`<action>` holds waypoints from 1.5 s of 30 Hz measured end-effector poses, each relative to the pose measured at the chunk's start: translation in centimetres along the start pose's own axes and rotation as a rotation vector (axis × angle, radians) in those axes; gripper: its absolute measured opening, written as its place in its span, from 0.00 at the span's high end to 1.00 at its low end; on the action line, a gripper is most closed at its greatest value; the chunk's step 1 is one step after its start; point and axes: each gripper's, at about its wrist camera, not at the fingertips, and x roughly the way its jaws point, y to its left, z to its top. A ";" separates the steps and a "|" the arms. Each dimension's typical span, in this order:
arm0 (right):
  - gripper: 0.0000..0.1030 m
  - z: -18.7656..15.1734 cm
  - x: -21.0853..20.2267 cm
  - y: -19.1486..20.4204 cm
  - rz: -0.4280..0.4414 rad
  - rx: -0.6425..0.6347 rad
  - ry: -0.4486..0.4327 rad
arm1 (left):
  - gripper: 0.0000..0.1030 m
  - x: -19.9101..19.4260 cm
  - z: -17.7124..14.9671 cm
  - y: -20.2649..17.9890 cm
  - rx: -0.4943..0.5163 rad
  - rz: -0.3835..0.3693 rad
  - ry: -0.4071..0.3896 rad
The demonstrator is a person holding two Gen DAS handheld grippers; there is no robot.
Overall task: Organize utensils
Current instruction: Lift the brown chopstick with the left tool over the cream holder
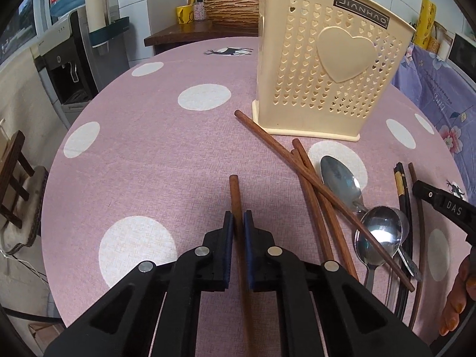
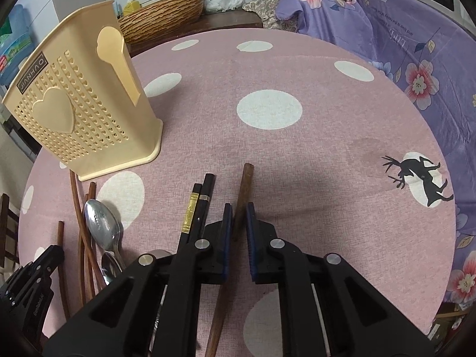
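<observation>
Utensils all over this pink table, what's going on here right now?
A person is sorting them with two handheld grippers. The left gripper is shut on a brown wooden chopstick, and the right gripper is shut on another brown chopstick. Loose on the polka-dot tablecloth lie more brown chopsticks, a black pair and two metal spoons. The cream perforated utensil holder stands upright behind them; its inside isn't visible.

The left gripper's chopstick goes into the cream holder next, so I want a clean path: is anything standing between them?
Nothing visible. The left gripper is shut on a brown chopstick; bare tablecloth lies between it and the cream holder. Other chopsticks lie off to the right.
</observation>
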 end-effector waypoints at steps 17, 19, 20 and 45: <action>0.92 2.2 -8.6 -1.1 0.210 0.003 -0.199 | 0.92 -5.8 3.6 0.9 -0.011 -0.114 -0.173; 0.92 2.6 -10.3 -1.2 0.233 -0.007 -0.233 | 0.92 -7.2 4.3 1.1 -0.013 -0.125 -0.212; 0.92 2.8 -11.0 -1.2 0.241 -0.013 -0.249 | 0.92 -7.9 4.6 1.3 -0.015 -0.131 -0.230; 0.92 8.4 -21.9 -0.2 0.324 -0.161 -0.383 | 0.93 -17.2 9.9 4.3 -0.010 -0.168 -0.435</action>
